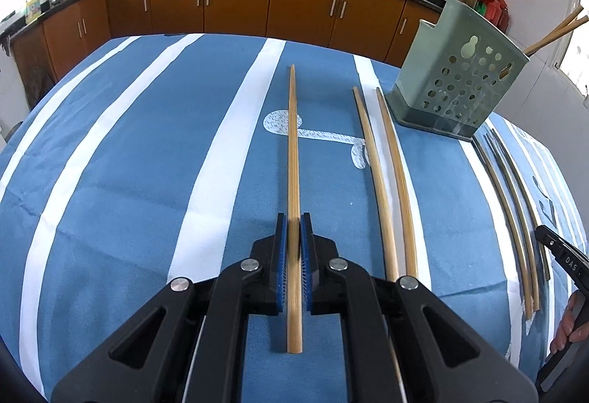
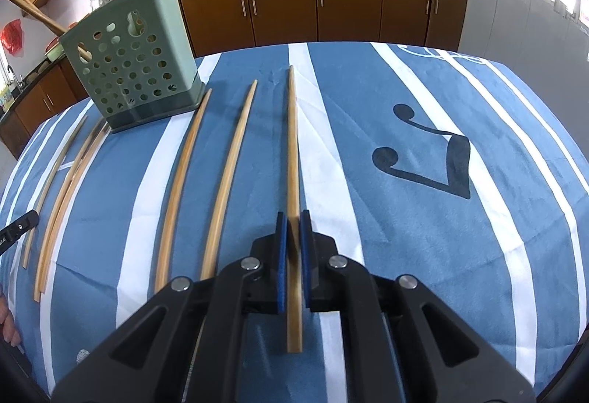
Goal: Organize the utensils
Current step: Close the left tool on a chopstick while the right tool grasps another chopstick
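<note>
We hold one bamboo chopstick in each gripper. The left gripper point(image 1: 293, 219) has its jaws closed narrow on a chopstick point(image 1: 293, 152) near its thick end, the tip pointing to twelve o'clock over the bench point(image 1: 129, 163), which wears a blue cloth with white stripes. The right gripper point(image 2: 293, 217) clamps a second chopstick point(image 2: 292, 145) the same way.

We judge these sticks light, stiff and smooth, likely to pivot or slip if pinched near one end; a hold closer to the middle would steady them.

They are pale tan, long and slim, tapering to a point. More loose chopsticks point(image 1: 386, 182) lie at one o'clock in the left view. The green perforated holder point(image 1: 452, 71), already carrying several, stands at two o'clock.
</note>
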